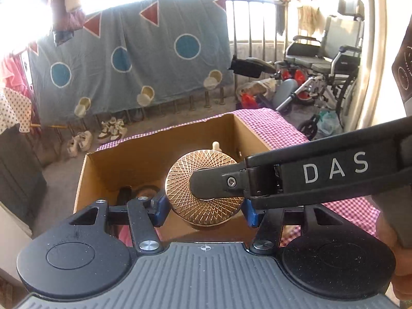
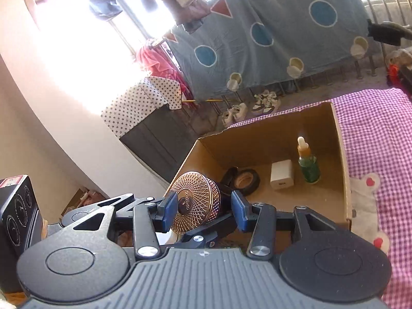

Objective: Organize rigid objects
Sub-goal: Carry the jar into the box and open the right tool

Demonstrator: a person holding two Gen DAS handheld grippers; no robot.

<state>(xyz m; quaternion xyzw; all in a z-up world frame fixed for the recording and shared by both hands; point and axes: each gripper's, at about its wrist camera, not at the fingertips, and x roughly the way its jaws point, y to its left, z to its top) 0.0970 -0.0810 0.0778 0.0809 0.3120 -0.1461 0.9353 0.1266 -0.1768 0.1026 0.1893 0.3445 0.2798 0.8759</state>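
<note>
A round copper-coloured tin with a lattice lid (image 1: 203,188) is held between the blue pads of my left gripper (image 1: 204,209) above the near edge of an open cardboard box (image 1: 144,152). In the right wrist view the tin (image 2: 197,203) sits between my right gripper's blue pads (image 2: 170,211), which stand apart from it; the right gripper (image 2: 204,209) is open. A black finger of the right gripper (image 1: 296,177) lies across the tin's lid. Inside the box (image 2: 342,154) are a green dropper bottle (image 2: 309,164), a white block (image 2: 282,175) and black tape rolls (image 2: 247,180).
The box stands on a pink checked cloth (image 2: 376,134). A blue sheet with circles hangs on a railing (image 1: 144,61). Shoes (image 1: 110,131) lie on the floor. A wheelchair (image 1: 324,64) stands at the far right. A black box (image 2: 18,213) is at the left.
</note>
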